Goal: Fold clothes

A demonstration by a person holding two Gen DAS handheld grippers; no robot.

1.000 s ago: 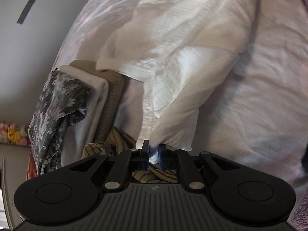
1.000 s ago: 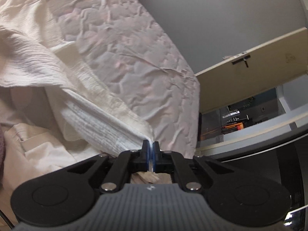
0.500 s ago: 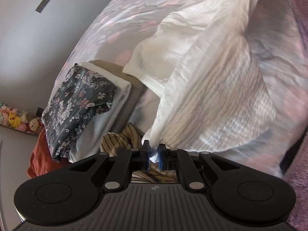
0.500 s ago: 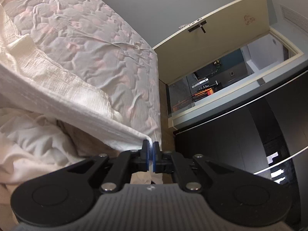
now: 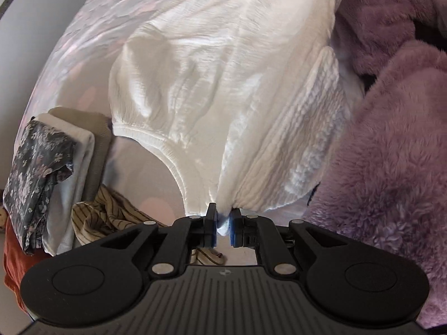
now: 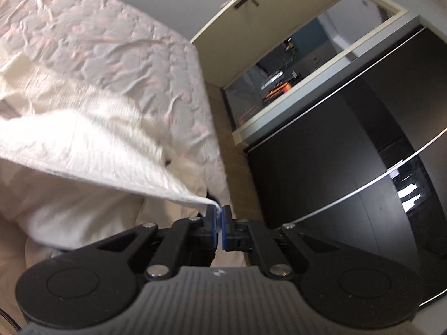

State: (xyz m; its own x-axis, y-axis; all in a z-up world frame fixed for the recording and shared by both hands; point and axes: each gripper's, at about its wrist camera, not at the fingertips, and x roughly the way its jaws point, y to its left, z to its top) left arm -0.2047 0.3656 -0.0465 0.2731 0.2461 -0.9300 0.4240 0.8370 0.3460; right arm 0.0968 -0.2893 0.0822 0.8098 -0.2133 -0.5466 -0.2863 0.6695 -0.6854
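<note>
While pinched, white garment spans left gripper, right gripper

I am in a bedroom at home. A bed with a crumpled quilted cover, pale with pink patches, fills most of my view. On it sits a stack of folded clothes, a floral piece on top, with a striped garment beside it and a fluffy purple blanket to one side. Past the bed stand a dark glossy wardrobe and an open cream door onto another room.
</note>
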